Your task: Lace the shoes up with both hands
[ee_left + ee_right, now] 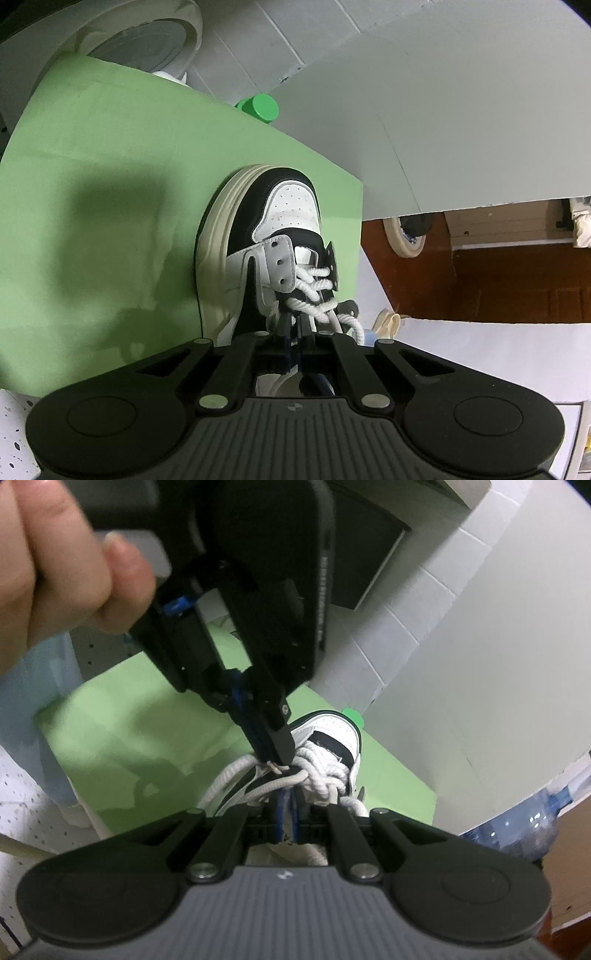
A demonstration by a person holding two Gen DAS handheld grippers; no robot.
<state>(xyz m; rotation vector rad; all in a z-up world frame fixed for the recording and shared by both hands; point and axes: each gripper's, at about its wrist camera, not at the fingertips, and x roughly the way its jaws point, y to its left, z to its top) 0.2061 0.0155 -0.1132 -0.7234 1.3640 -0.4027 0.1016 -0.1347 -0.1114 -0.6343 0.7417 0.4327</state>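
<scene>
A black-and-white leather low-top sneaker with a thick cream rubber sole (258, 236) is seen lying on a pale green foam mat (92, 184), toe pointed away from the left camera. Thick white rope laces (314, 284) are crossed over the tongue; the lower eyelets are laced, three holes on the white eyelet flap are seen empty. The left tool (295, 325) is closed at the lace crossing; in the right view its black fingers are pinched on the pale tip of a lace end (275, 766) just above the shoe. The hand (55, 565) gripping the left tool's handle is visible at upper left of that view. The right tool (286, 805) is closed too, blue-edged fingers together right at the laces near the shoe collar; whether a lace is actually clamped there cannot be told. A green cylindrical cap (260, 107) is seen beyond the mat's far edge, beside a grey wall panel (461, 129).
</scene>
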